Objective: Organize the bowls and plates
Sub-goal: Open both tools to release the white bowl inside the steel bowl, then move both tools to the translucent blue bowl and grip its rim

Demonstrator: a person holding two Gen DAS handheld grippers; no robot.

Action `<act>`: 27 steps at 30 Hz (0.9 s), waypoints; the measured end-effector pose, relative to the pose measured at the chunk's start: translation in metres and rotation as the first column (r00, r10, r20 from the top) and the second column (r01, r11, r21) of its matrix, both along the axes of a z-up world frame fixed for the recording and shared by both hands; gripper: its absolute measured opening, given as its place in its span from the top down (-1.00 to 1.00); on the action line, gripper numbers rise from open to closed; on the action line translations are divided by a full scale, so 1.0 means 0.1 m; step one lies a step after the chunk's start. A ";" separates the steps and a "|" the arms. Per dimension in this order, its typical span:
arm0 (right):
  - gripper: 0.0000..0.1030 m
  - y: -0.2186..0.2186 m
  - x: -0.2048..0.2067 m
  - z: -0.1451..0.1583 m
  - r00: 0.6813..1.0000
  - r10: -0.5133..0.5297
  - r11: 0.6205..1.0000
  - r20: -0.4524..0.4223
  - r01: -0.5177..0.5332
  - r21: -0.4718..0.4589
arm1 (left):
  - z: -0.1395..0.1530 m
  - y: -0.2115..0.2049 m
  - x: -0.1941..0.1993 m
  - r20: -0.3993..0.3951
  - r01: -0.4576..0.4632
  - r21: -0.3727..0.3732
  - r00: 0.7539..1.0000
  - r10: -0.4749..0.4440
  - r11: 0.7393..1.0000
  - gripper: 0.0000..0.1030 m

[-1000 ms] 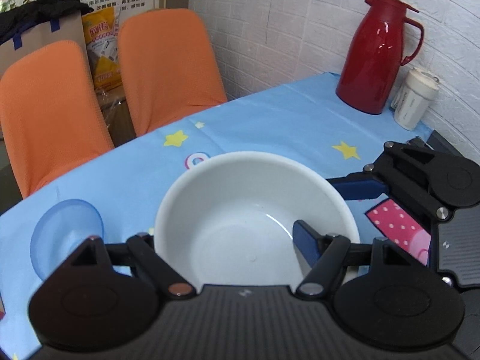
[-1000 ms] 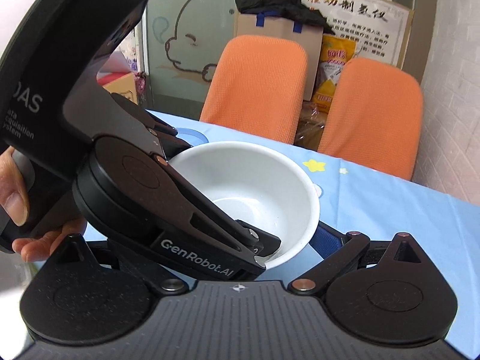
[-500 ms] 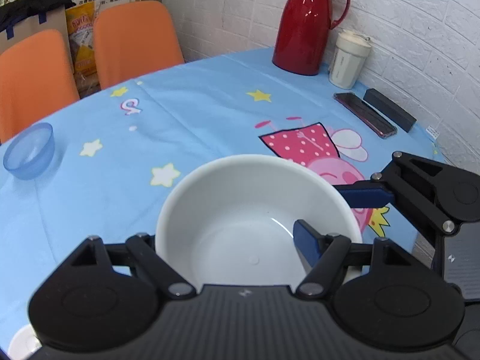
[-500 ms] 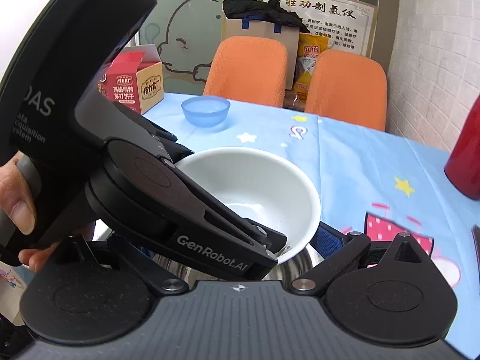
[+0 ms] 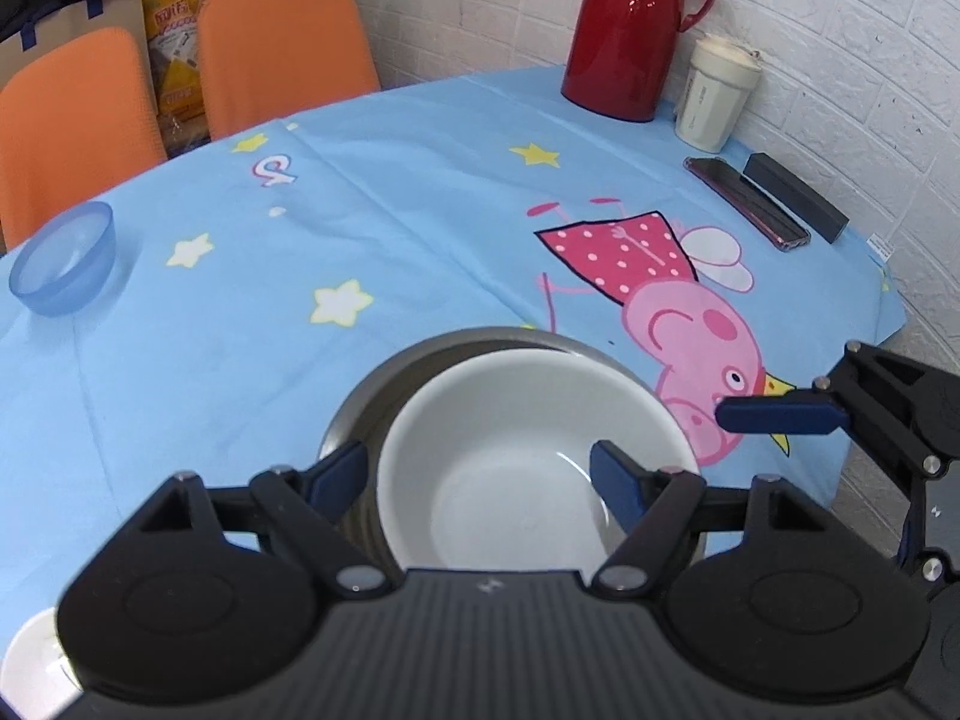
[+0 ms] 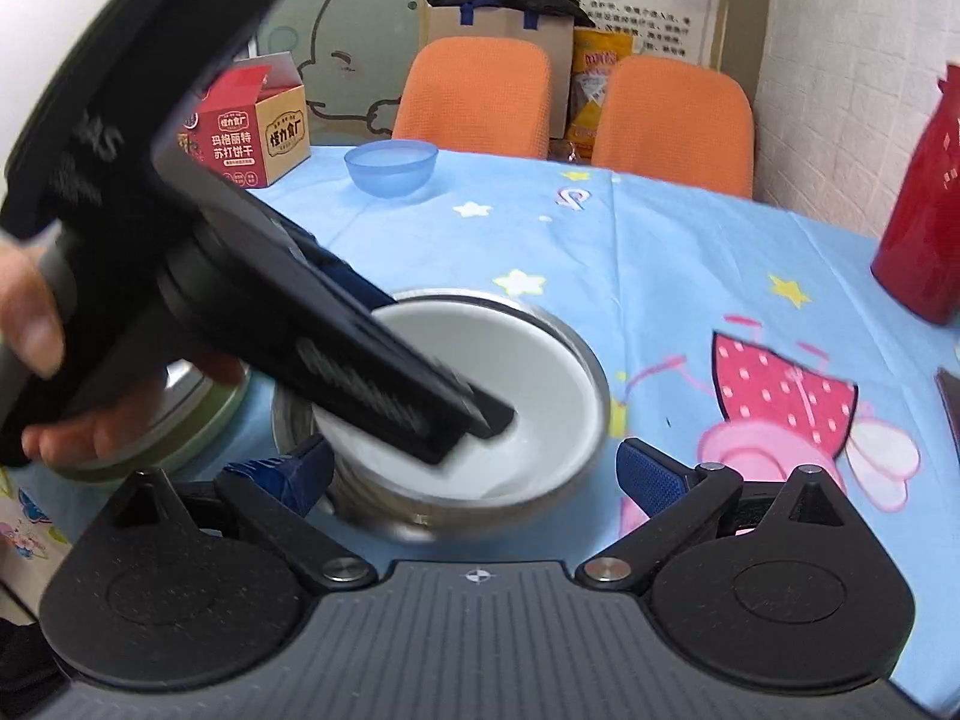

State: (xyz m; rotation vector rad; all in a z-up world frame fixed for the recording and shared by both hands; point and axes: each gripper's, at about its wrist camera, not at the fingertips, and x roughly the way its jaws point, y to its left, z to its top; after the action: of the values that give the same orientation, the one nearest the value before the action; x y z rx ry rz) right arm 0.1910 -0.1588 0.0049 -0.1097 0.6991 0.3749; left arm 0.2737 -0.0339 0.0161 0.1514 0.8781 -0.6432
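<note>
Blue cartoon tablecloth (image 5: 420, 180) over the tabletop, brick wall behind. Left gripper (image 5: 477, 462) has just been opening its jaws: one finger inside the white bowl (image 5: 528, 408), the other outside the steel bowl (image 5: 372, 396) it's nested in, neither pressing, so I'd call that a release after stacking. Right gripper (image 6: 474, 456) has its fingers wide apart around the steel bowl's near side, gripping nothing. The stack sits by the tabletop's near edge, and the small blue bowl (image 5: 63, 261) by the far-left edge looks next.

white brick wall (image 5: 840, 12) on the right, two orange chairs (image 6: 480, 96) behind the surface (image 5: 420, 180) (blue cartoon cloth), frosted glass (image 6: 336, 30) beyond.
</note>
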 end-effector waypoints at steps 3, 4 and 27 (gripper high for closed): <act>-0.72 -0.17 -0.16 -0.02 0.999 -0.032 0.998 -0.019 0.033 0.048 | 0.13 0.12 -0.06 0.033 -0.016 -0.018 0.999 0.016 1.000 -0.48; -0.72 -0.22 -0.20 -0.02 0.999 -0.048 0.997 -0.025 0.050 0.065 | 0.17 0.16 -0.09 0.044 -0.025 -0.024 0.999 0.026 0.999 -0.48; -0.72 0.05 0.08 0.39 0.999 0.001 0.998 0.045 -0.004 0.055 | 0.31 1.05 -0.10 0.087 -0.221 0.004 0.972 0.220 0.975 -0.48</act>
State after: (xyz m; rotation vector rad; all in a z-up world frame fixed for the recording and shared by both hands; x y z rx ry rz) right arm 0.1993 -0.1542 0.0443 -0.0661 0.6439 0.3926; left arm 0.2637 0.0709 0.0473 0.0919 0.8026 -0.4198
